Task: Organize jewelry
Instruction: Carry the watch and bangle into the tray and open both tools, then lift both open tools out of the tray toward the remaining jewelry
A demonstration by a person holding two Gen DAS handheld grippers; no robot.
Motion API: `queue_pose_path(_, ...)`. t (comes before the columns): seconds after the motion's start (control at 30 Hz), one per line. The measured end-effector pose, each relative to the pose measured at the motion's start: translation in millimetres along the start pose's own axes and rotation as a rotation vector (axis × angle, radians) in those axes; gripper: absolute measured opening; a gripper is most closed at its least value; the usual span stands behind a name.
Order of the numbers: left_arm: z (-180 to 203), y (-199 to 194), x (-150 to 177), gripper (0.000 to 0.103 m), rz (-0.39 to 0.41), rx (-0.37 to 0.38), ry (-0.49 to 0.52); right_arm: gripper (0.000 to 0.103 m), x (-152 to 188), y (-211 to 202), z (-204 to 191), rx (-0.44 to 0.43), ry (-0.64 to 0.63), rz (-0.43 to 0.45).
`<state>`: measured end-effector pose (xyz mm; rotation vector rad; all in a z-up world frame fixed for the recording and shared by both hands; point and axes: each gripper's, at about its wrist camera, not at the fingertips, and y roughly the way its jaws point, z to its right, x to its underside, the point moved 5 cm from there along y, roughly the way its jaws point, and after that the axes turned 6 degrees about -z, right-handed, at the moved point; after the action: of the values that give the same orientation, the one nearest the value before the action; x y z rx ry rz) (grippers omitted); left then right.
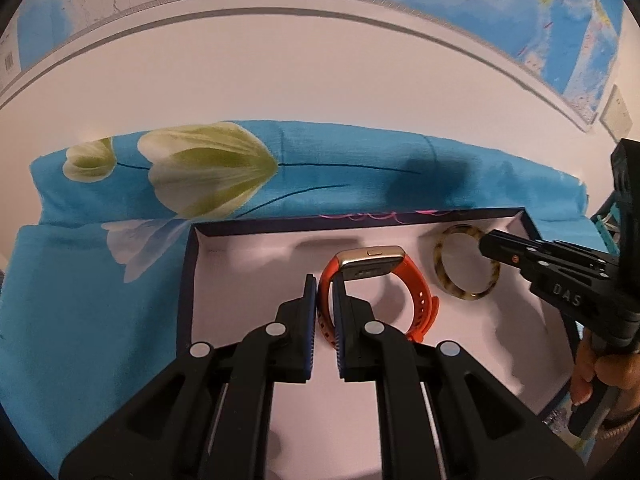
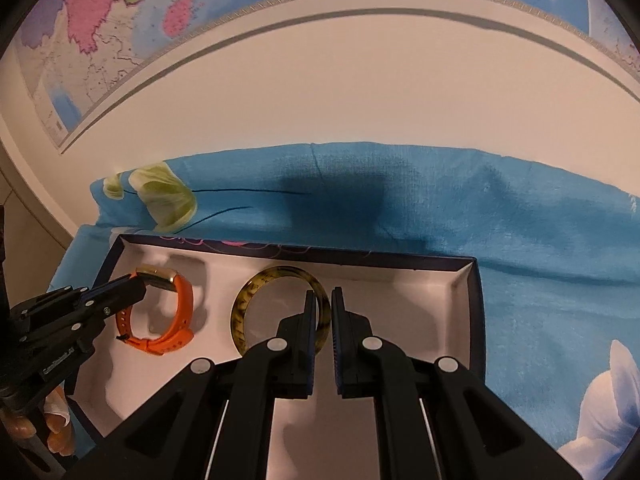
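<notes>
A pale wall (image 1: 320, 100) carries one large printed map (image 1: 520, 8) across the top, and below it a bright blue cloth (image 1: 100, 300) with white and green flower prints covers the surface. On that cloth sits one shallow box (image 1: 191, 272) with dark blue walls and a white inside. Two pieces of jewelry are in it: one orange watch (image 1: 416, 288) with a gold-coloured case (a slim, band-style one) and one tortoiseshell bangle (image 1: 466, 294). The watch stands on edge in the middle-left part of the box, its strap closed into a loop, the case uppermost at the far side and the loop's long axis running from near to far in the left wrist view. The bangle is just to the right of it, apart from the watch, its ring tilted so the opening faces up and toward the cameras. There are two grippers. The left gripper (image 1: 326, 284) is clamped on the near-left side of the watch strap, the band pinched between its blue pads. The right gripper (image 2: 320, 300) is clamped on the right side of the bangle's rim, which passes between its pads. One hand (image 1: 596, 364) shows at the right edge on the right gripper's handle; fingers of the other hand (image 2: 56, 428) show at the lower left of the right wrist view.
</notes>
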<state>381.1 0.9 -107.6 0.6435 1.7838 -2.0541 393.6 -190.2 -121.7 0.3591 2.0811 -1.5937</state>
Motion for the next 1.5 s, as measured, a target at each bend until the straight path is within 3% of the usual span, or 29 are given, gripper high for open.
queue_pose_path(0.33,-3,18,-8,0.01,-0.066,-0.005,-0.017,0.008,-3,3,5,0.012,0.021,-0.013)
queue_pose_path(0.43,-6,14,-10,0.021,-0.05,-0.015,-0.03,0.014,-2,-7,6,0.025,0.022,0.019)
queue_pose_path(0.5,-8,5,-9,0.039,-0.026,-0.008,-0.041,0.02,1,-20,5,0.024,0.009,0.054)
queue_pose_path(0.77,-4,-68,20,0.066,0.191,-0.056,0.034,0.041,38,-90,-15,0.013,-0.124,0.186)
queue_pose_path(0.83,-2,-85,35,0.066,0.23,-0.059,0.05,0.052,53,-106,-20,0.003,-0.154,0.214)
queue_pose_path(1.0,5,-119,68,0.074,0.292,-0.042,0.07,0.052,89,-127,-22,-0.002,-0.198,0.221)
queue_pose_path(1.17,14,-135,105,0.076,0.33,-0.033,0.092,0.052,124,-127,-14,0.026,-0.193,0.197)
queue_pose_path(1.5,28,-131,143,0.077,0.321,-0.032,0.123,0.052,169,-109,-11,0.016,-0.141,0.126)
